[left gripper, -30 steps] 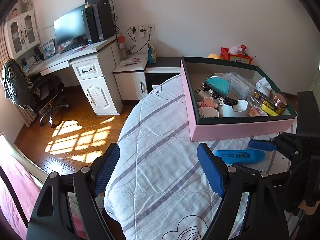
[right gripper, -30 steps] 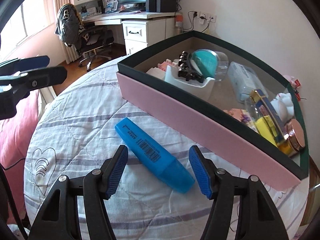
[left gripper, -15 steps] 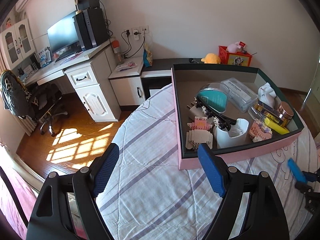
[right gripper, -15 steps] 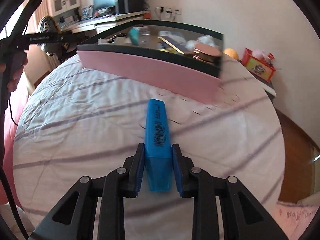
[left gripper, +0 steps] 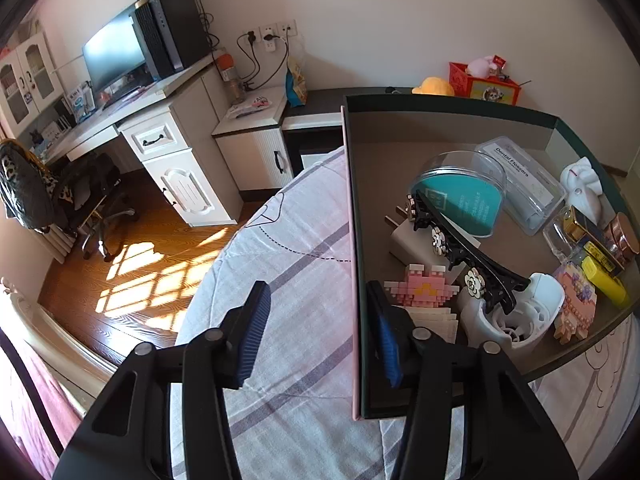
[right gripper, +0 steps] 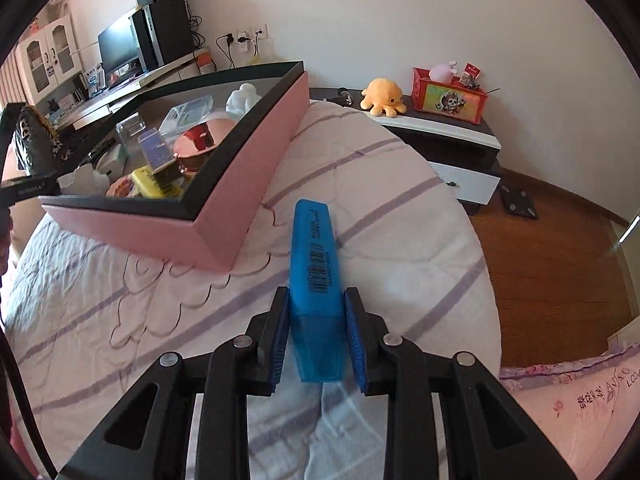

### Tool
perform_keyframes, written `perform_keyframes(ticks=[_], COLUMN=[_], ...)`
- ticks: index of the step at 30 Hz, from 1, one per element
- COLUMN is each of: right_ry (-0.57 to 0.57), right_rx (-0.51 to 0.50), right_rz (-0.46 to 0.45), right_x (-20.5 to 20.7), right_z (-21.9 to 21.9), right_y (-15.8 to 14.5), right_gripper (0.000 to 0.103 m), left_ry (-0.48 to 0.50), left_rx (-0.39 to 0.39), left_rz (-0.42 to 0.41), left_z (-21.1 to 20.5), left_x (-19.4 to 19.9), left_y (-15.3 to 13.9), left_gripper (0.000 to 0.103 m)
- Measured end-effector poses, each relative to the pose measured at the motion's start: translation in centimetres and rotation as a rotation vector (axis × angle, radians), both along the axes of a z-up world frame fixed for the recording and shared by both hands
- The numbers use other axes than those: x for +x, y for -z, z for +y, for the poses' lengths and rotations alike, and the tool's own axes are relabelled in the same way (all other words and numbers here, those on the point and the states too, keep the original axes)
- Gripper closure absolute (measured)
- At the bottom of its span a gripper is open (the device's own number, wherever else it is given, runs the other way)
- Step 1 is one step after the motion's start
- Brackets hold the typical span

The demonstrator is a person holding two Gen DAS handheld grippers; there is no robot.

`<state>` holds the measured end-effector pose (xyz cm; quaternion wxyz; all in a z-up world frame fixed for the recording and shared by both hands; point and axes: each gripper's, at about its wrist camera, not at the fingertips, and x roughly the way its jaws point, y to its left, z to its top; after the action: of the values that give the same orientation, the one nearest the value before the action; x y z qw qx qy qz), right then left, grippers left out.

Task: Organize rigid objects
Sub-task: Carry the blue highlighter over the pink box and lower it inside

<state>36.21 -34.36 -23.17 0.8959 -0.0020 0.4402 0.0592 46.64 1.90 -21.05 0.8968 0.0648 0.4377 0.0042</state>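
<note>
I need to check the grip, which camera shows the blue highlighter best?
The right wrist view: the blue highlighter fills the centre, barcode up, clamped between the right gripper jaws. The left wrist view doesn't show it.

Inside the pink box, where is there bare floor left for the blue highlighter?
The box floor is bare along its far wall, behind the teal tub. Nearer, the hair clip, block models and bottles crowd it. The right gripper holds the highlighter.

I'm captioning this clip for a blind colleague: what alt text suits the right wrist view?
The right gripper clamps a blue highlighter above a striped bedspread. To its left sits a pink box of small items.
</note>
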Motion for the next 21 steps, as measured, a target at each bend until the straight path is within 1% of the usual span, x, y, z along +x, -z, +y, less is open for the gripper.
perform_keyframes(ticks=[2,3,4,5,6,9,13,17,18,21], right_ry=[-0.002,0.002,0.003,0.0,0.004,0.011,0.03,0.054,0.06,0.042], right_rx=[0.0,-0.004,-0.008,-0.012,-0.015,-0.029,-0.035,-0.034,-0.03,-0.021], right_rz=[0.011,0.006,0.005,0.008,0.001,-0.012,-0.044,-0.094,-0.119,-0.169], right_x=[1.4,1.9,2.3,2.7,2.6,2.6,2.4,2.4,2.3,2.6], right_z=[0.1,0.1,0.2,0.3,0.3,0.5,0.4,0.6,0.7,2.2], right_y=[0.2,0.2,0.3,0.3,0.3,0.1,-1.1,-3.7,-4.5,-6.9], right_gripper=[0.076,0.076,0.076,0.076,0.076,0.076,0.076,0.076,0.076,0.076], left_ry=[0.025,0.038,0.05,0.06,0.066,0.064,0.065,0.065,0.065,0.064], left_rx=[-0.018,-0.024,-0.031,-0.035,-0.035,-0.037,-0.04,-0.04,-0.04,-0.04], left_rz=[0.008,0.009,0.009,0.007,0.005,-0.004,-0.004,-0.004,-0.004,-0.004], left_z=[-0.3,-0.5,-0.7,-0.9,-1.0,-1.2,-1.0,-1.0,-0.9,-0.9], left_x=[0.3,0.3,0.4,0.4,0.4,0.4,0.4,0.4,0.4,0.4], left_y=[0.3,0.4,0.5,0.6,0.6,0.7,0.6,0.6,0.6,0.6], left_gripper=[0.075,0.08,0.088,0.095,0.096,0.097,0.097,0.097,0.097,0.097])
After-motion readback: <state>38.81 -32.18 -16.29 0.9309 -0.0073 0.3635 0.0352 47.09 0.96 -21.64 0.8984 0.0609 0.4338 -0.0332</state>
